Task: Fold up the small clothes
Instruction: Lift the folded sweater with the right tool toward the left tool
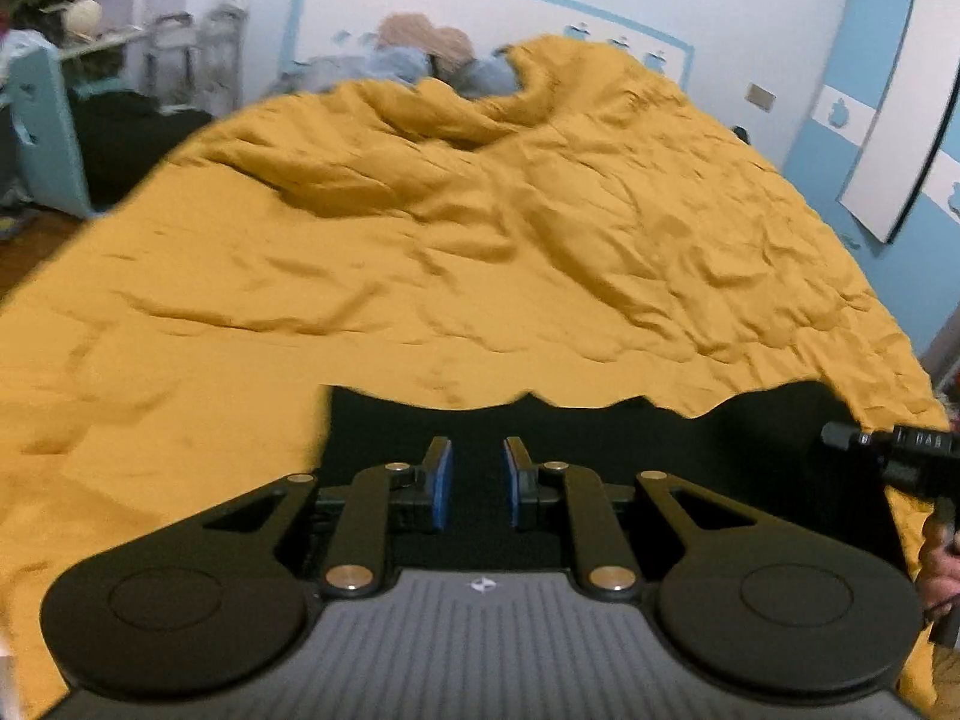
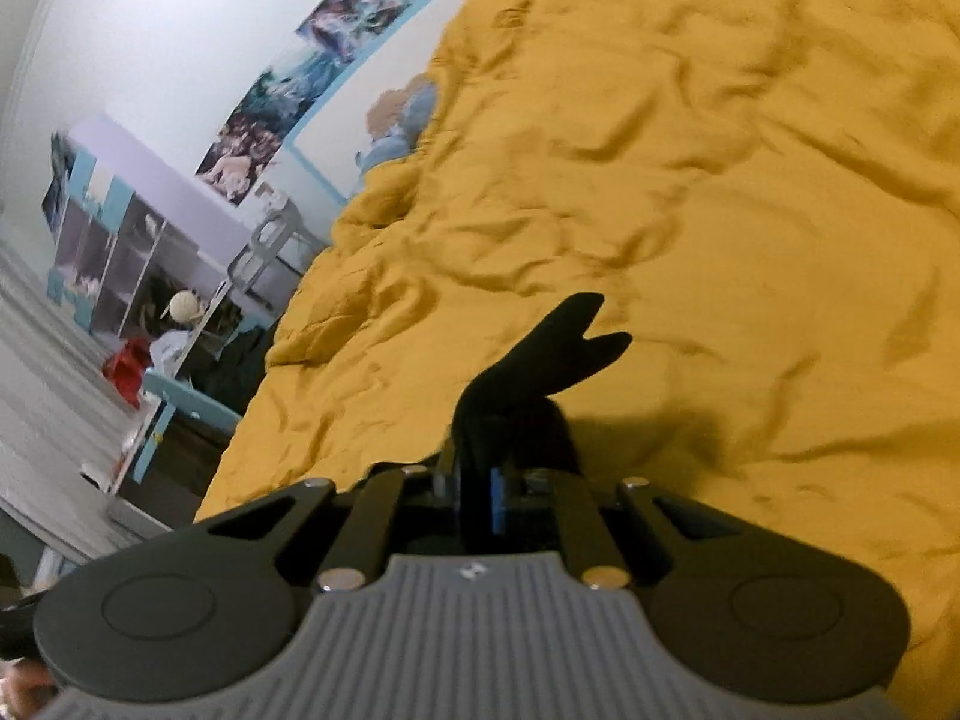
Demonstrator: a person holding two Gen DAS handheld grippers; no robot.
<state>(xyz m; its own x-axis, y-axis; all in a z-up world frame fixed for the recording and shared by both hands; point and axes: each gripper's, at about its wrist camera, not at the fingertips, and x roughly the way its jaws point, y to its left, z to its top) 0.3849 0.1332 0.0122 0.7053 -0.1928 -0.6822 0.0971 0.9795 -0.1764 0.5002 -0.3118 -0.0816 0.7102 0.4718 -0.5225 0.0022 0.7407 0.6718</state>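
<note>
Black garment (image 2: 540, 360) clenched in right gripper (image 2: 498, 480); left gripper (image 1: 477, 480) narrowly parted; no legible writing.

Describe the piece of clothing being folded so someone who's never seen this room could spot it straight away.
Find the big bed covered by a wrinkled mustard-yellow bedspread. At its near edge lies a black garment, gripped by the left gripper and the right gripper. It is the only black cloth on the plain yellow spread.
</note>
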